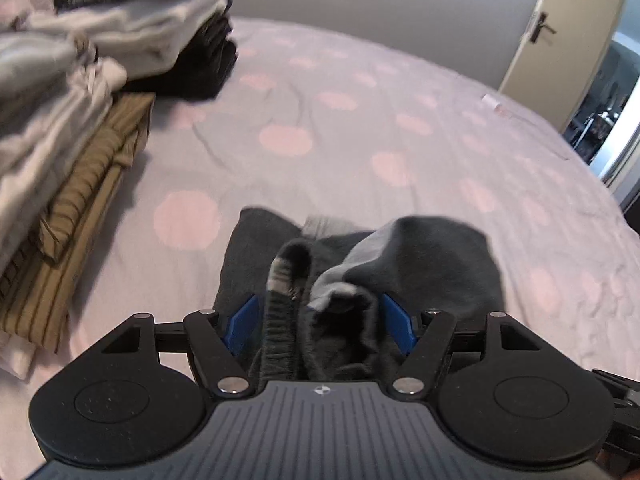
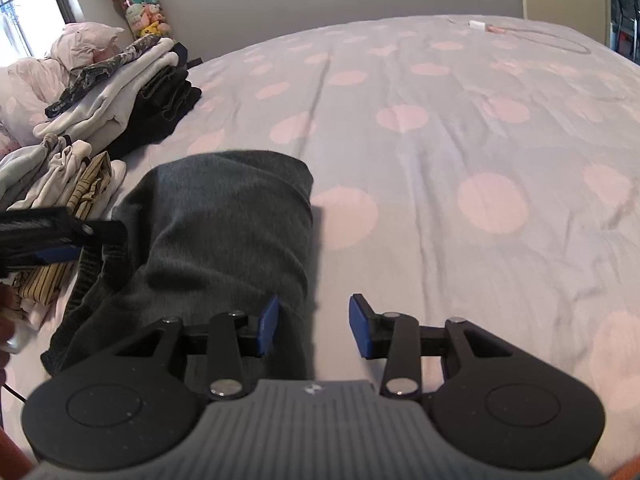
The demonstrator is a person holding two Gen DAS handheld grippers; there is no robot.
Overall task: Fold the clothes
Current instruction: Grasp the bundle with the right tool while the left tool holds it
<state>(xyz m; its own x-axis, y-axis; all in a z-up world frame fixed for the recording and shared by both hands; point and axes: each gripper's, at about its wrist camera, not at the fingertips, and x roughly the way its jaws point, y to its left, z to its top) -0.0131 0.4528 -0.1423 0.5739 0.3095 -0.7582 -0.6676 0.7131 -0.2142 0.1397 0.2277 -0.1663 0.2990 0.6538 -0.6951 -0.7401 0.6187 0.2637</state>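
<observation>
One dark grey garment (image 2: 224,232) lies bunched on the dotted bed (image 2: 440,140) just before me; its waistband end sits loose between my left fingers (image 1: 320,316), which stand spread wide and unclenched; my right fingers (image 2: 312,328) hang parted over its edge, one pad beside the cloth, nothing pinched; folded stacks (image 2: 120,92) rest beyond on the left.

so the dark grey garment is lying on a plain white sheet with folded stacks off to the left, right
Not quite: the sheet is not plain white. The right wrist view shows it pale lilac with large pink dots. The rest holds: the dark grey garment lies on it, with the folded stacks off to the left.
</observation>
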